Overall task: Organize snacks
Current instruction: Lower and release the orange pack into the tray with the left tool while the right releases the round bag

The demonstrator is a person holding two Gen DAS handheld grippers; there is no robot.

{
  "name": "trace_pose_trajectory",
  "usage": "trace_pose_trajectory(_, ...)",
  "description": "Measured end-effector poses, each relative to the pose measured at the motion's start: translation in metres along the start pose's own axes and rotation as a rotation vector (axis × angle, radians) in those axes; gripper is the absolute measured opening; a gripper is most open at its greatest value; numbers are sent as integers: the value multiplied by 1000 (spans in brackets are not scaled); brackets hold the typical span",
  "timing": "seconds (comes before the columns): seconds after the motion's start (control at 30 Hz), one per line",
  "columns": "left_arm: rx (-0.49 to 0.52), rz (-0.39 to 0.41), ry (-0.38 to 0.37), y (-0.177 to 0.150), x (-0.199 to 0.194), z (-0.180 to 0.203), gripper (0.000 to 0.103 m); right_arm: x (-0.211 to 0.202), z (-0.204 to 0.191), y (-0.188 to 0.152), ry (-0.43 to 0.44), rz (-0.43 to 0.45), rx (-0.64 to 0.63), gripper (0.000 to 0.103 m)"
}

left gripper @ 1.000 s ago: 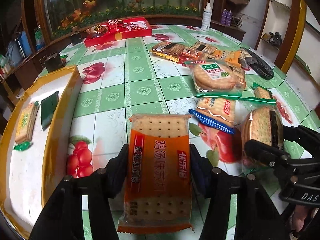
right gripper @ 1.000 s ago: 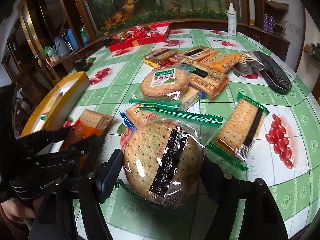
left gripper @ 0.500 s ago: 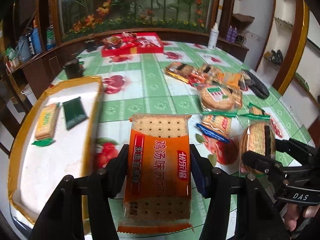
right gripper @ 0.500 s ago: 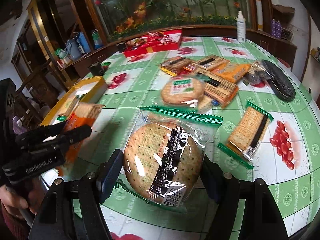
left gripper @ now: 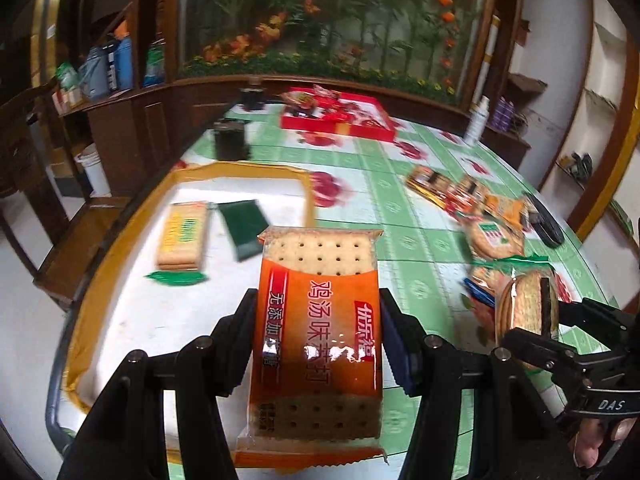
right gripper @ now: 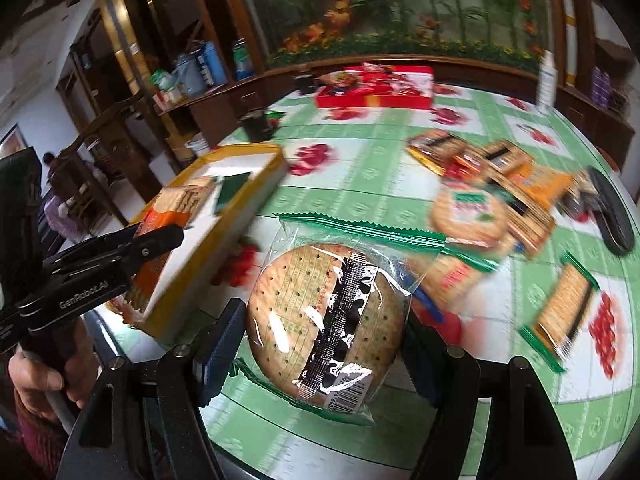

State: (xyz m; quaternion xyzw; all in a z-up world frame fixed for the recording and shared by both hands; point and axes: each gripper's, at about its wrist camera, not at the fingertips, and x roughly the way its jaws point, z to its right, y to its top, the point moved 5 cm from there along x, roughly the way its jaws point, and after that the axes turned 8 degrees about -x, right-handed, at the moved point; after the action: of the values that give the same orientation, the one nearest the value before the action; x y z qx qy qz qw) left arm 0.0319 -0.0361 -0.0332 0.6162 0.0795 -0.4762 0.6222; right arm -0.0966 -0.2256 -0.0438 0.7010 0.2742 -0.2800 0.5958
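Observation:
My left gripper is shut on an orange cracker pack, held in the air above the near right part of the yellow-rimmed white tray. The tray holds a yellow biscuit pack and a dark green packet. My right gripper is shut on a clear bag of round crackers, held above the table right of the tray. The left gripper shows in the right wrist view; the right one shows in the left wrist view.
Several loose snack packs lie on the green fruit-patterned table, with a green-edged cracker pack at right. A red box, a dark cup and a white bottle stand at the back. A black object lies far right.
Both grippers have risen and swung left with their packs. The orange pack now hangs over the tray instead of the tablecloth; the round crackers follow beside it.

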Motion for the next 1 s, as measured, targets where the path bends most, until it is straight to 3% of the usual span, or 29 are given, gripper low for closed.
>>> trace_pose_trajectory(0.27, -99, 23, 63, 5, -11, -64, 57, 22, -56, 34, 74, -22, -102, 78)
trace_pose_trajectory(0.53, -161, -8, 141, -2, -1, -113, 57, 54, -105, 63, 124, -49, -188, 78)
trace_pose_trajectory(1.0, -102, -51, 217, -18, 13, -125, 57, 136, -140, 84, 213, -176, -155, 78)
